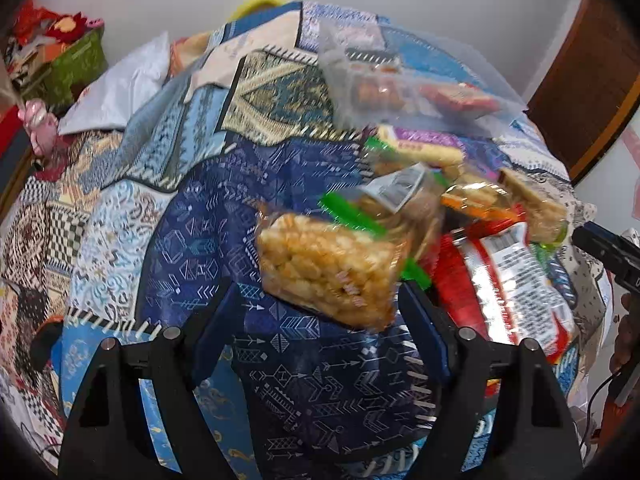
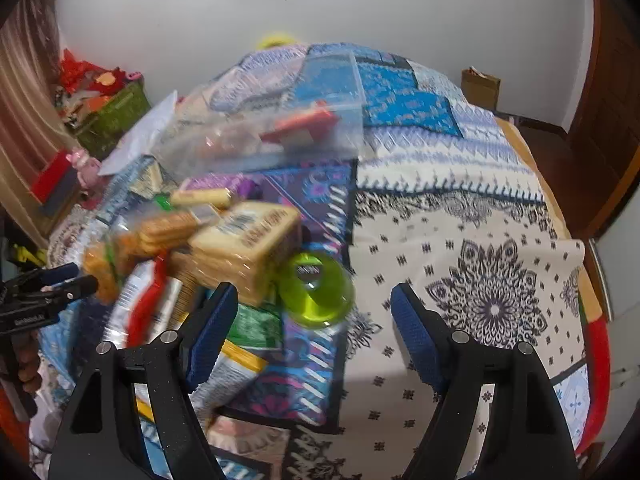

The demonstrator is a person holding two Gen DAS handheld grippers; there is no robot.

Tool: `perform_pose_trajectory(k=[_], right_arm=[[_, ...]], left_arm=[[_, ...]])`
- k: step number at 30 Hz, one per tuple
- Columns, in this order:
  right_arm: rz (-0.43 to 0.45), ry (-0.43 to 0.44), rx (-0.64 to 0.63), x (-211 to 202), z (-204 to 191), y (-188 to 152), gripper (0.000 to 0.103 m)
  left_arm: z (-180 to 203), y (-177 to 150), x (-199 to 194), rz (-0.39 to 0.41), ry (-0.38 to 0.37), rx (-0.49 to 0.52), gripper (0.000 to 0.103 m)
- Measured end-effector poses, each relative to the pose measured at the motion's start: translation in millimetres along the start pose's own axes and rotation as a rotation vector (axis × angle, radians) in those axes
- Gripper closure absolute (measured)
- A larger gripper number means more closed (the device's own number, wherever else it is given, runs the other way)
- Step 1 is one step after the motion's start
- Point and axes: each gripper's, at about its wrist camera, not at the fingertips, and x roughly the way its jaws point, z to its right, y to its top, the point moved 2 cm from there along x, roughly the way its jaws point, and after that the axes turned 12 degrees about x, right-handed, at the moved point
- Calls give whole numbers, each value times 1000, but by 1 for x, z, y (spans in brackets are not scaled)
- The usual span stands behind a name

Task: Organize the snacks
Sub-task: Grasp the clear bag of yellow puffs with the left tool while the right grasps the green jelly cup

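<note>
The left gripper [image 1: 316,300] hovers with jaws spread wide just before a clear snack bag [image 1: 328,268] on the bed [image 1: 192,216]. The right gripper [image 2: 314,312] is likewise wide apart and empty, beside a green lid [image 2: 316,292] and cracker pack [image 2: 244,244]. A clear bin [image 2: 280,128] sits behind the pile.

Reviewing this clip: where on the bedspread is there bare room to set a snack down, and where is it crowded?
Free: the white mandala-print patch right of the green lid, and the navy arrow-print patch left of the clear puffed-snack bag. Crowded: the snack heap between them, up to the clear container.
</note>
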Motion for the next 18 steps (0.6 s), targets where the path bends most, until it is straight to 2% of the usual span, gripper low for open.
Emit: perform_pose_trajectory(k=[7,14,18], right_arm=[[-20,-16,-17,15,6,2,29],[-54,29,-14,29,3,2,57],[-45,29,-23,29,-1,0,58]], left_arm=[[-3,2,14,3,-27,-26,22],[-1,6,21,35,-3,-26,26],[1,4,18,48,12,-11,27]])
